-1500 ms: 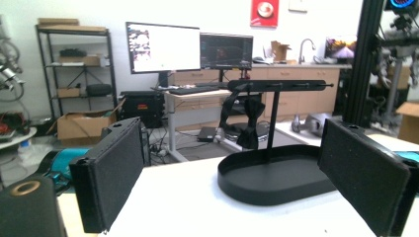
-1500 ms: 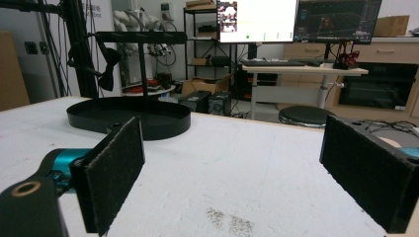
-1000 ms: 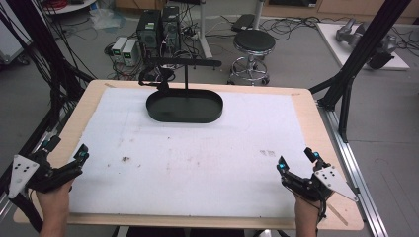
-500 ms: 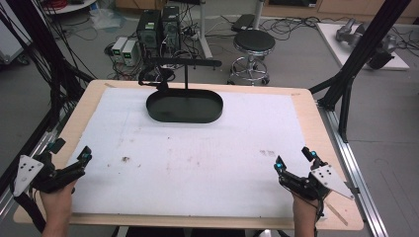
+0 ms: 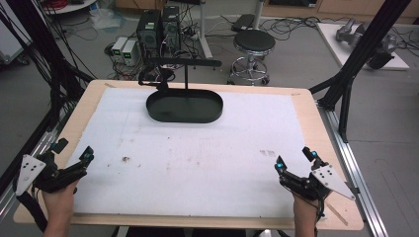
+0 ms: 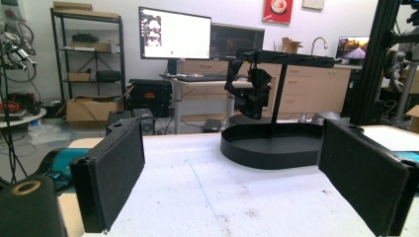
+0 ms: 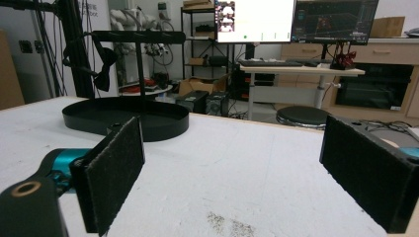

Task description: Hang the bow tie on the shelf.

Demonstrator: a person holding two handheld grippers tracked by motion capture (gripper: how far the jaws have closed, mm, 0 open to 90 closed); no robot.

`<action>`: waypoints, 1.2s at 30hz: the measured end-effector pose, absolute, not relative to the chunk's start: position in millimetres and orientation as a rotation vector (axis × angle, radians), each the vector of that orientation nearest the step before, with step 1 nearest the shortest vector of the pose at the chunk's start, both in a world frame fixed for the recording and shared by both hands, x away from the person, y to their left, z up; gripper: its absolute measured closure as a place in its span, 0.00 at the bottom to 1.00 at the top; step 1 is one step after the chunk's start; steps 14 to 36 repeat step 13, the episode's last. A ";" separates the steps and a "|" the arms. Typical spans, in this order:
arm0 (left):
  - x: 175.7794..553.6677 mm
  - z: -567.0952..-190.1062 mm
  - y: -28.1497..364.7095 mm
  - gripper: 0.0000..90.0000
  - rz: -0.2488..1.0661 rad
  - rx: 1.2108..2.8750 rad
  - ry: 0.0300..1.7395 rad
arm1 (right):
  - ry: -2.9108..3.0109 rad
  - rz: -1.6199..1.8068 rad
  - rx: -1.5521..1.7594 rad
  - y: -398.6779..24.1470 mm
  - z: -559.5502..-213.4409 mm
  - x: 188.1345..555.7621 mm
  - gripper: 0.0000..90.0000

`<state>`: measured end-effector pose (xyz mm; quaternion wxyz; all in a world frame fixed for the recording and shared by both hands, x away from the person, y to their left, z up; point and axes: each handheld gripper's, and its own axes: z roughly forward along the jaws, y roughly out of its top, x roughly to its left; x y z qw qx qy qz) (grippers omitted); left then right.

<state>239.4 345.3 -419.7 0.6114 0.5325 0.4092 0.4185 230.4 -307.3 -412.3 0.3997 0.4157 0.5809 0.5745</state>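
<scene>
A black oval tray point(image 5: 203, 109) sits at the far middle of the white table mat. From it rises a T-shaped stand point(image 5: 186, 74), and a black bow tie point(image 5: 148, 77) hangs from the left end of its bar. My left gripper point(image 5: 75, 149) rests open at the near left edge, held in a hand. At the near right my right gripper point(image 5: 293, 157) is open too. In the left gripper view the open left gripper point(image 6: 242, 190) faces the tray point(image 6: 276, 148) and bow tie point(image 6: 253, 91). The right gripper point(image 7: 232, 185) sees the tray point(image 7: 126, 121) and bow tie point(image 7: 102, 66) farther off at left.
The white mat point(image 5: 197, 158) covers most of the wooden table point(image 5: 316, 113) and carries a few dark smudges point(image 5: 126, 159). Black frame struts point(image 5: 356, 64) stand at both sides. A stool point(image 5: 253, 44) and computer boxes point(image 5: 158, 27) are on the floor beyond the far edge.
Both grippers have shifted only slightly near the front corners. Their jaws stay open and the tray and stand have not moved.
</scene>
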 end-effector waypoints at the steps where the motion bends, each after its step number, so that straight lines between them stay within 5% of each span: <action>1: 239.8 -419.8 345.3 0.13 0.965 1.228 0.945 | 1.469 1.454 1.056 -307.3 -412.3 230.1 0.10; 36: 241.1 -421.1 344.9 0.13 0.958 1.236 0.944 | 1.465 1.455 1.057 -308.2 -411.9 229.7 0.10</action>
